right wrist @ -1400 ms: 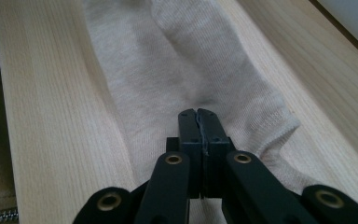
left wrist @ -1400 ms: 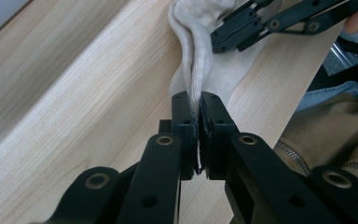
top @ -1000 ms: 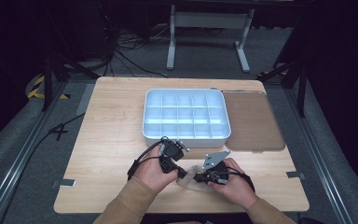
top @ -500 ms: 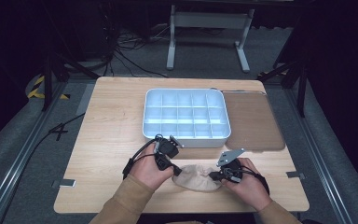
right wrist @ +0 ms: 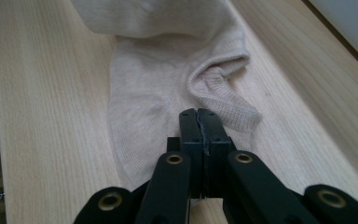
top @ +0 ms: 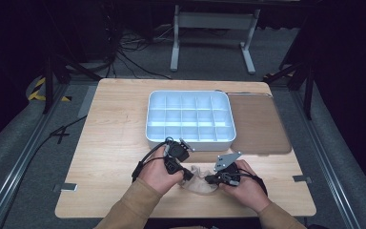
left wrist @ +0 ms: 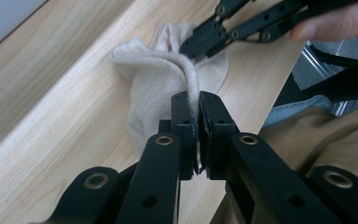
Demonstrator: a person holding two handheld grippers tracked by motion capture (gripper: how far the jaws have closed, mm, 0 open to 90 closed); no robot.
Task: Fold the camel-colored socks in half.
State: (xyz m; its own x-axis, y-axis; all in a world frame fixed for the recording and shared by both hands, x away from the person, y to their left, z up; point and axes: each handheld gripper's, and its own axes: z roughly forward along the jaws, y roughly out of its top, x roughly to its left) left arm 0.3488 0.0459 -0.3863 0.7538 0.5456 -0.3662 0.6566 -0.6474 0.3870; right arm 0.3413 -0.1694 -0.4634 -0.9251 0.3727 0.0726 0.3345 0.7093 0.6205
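A beige sock (top: 199,185) lies on the wooden table (top: 109,143) near its front edge, between my two hands. My left gripper (top: 188,175) is shut on a raised fold of the sock (left wrist: 158,88), and the fabric shows pinched between its jaws (left wrist: 198,105). My right gripper (top: 209,180) comes in from the other side with its jaws pressed together over the sock's cuff end (right wrist: 158,93), its tip (right wrist: 198,116) on the fabric. In the left gripper view the right gripper (left wrist: 193,44) meets the sock's far end.
A white tray (top: 189,141) with several empty compartments stands just beyond my hands. A flat brown sheet (top: 259,124) lies to its right. The table's front edge runs close under my forearms, and bare wood stretches to the left.
My hands have drawn apart, the right one going rightward. The sock, bunched between them before, now lies stretched out between the two grippers.
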